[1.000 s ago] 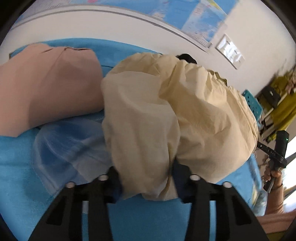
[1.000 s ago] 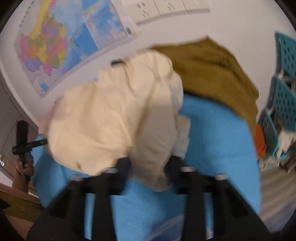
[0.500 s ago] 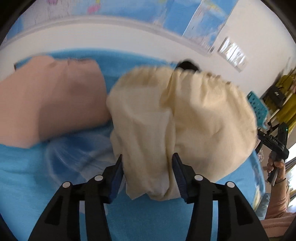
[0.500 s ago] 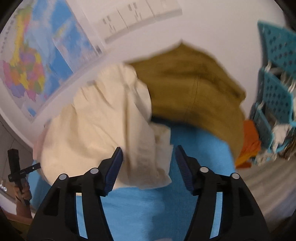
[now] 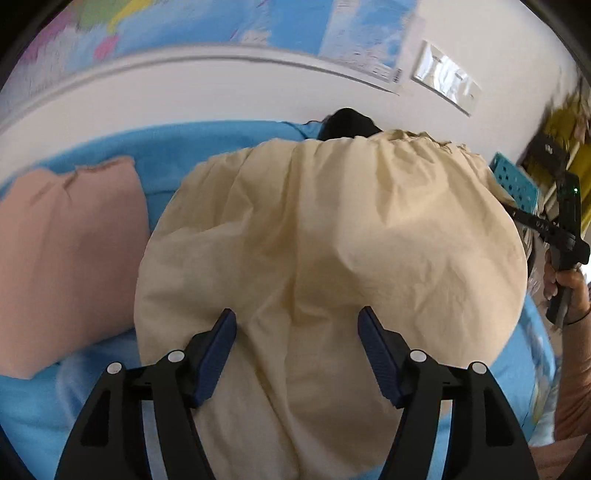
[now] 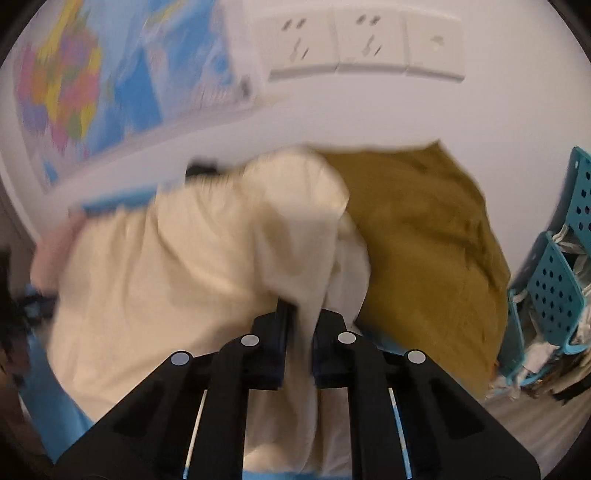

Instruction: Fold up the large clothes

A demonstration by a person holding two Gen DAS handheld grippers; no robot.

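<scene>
Cream garment (image 5: 332,251) lengthwise toward the wall, waistband at far end

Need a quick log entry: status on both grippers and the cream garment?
Left gripper open over cream garment. Right gripper shut on its fold. Pink garment alongside.

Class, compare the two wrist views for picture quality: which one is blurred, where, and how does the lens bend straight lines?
Left wrist view: mostly sharp, cream garment creases crisp; slight smear at the map; the wall's white band bows into an arc. Right wrist view: motion-blurred throughout, garment and mustard cloth soft, while the right tongs look sharper; dark corners ring both.
</scene>
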